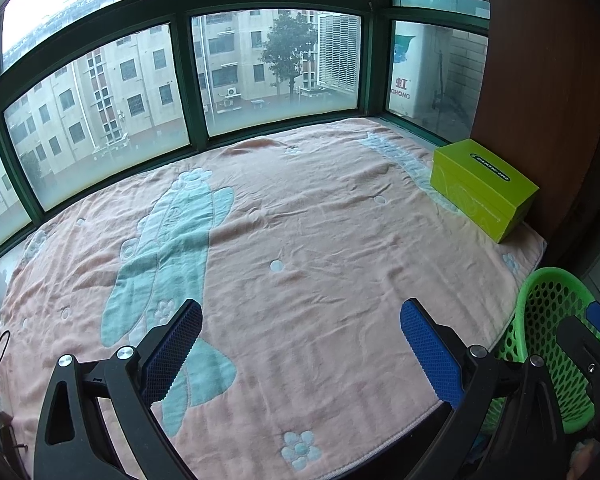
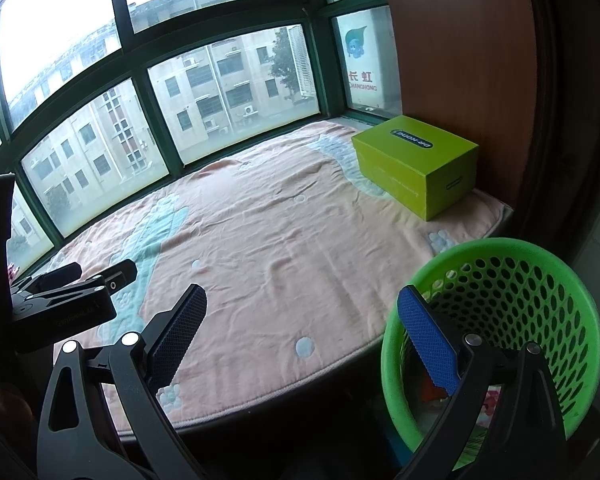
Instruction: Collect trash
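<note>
1. Over the pink blanket (image 1: 300, 240), the left claw (image 1: 300, 344) and right claw (image 2: 302, 336) both hung released, empty.
2. No trash showed on it; some lay inside the green basket (image 2: 500, 252) beside its edge.
3. Collection seemed finished; next, perhaps check around the lime box (image 2: 416, 160).

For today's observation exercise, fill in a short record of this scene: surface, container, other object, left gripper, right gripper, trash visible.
surface: pink blanket with teal pattern, beside the window
container: green perforated basket, off the blanket's near right edge
other object: green box, closed, far right corner
left gripper: open, holding nothing
right gripper: open, holding nothing
trash visible: none on the blanket
</note>
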Available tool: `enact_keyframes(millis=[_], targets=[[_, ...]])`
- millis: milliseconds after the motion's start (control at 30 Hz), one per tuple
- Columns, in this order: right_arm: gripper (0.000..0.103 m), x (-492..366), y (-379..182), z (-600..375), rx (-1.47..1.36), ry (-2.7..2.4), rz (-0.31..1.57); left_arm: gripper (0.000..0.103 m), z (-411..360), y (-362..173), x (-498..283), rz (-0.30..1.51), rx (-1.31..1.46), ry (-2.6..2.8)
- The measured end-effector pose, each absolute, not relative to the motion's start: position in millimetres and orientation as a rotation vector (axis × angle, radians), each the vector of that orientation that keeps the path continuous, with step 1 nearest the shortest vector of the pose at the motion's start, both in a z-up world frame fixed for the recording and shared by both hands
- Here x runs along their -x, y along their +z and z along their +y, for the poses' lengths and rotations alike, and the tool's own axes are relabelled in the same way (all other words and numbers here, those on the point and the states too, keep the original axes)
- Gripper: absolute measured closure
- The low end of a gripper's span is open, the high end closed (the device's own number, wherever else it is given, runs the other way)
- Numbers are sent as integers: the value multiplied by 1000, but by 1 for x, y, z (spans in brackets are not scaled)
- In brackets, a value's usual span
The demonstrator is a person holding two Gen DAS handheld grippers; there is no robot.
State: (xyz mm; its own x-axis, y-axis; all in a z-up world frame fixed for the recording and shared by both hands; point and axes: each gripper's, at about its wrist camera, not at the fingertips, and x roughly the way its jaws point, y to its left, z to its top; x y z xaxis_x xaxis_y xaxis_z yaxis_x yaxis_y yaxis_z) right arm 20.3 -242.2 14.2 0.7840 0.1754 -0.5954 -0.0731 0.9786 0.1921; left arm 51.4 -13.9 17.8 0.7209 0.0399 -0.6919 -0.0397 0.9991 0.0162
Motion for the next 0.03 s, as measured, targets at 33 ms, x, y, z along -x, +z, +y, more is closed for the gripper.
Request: enact_keyframes(millis=[33], targets=[[8,-21,15,-244,-163,133,657,7,-13,17,-52,766,1,45]])
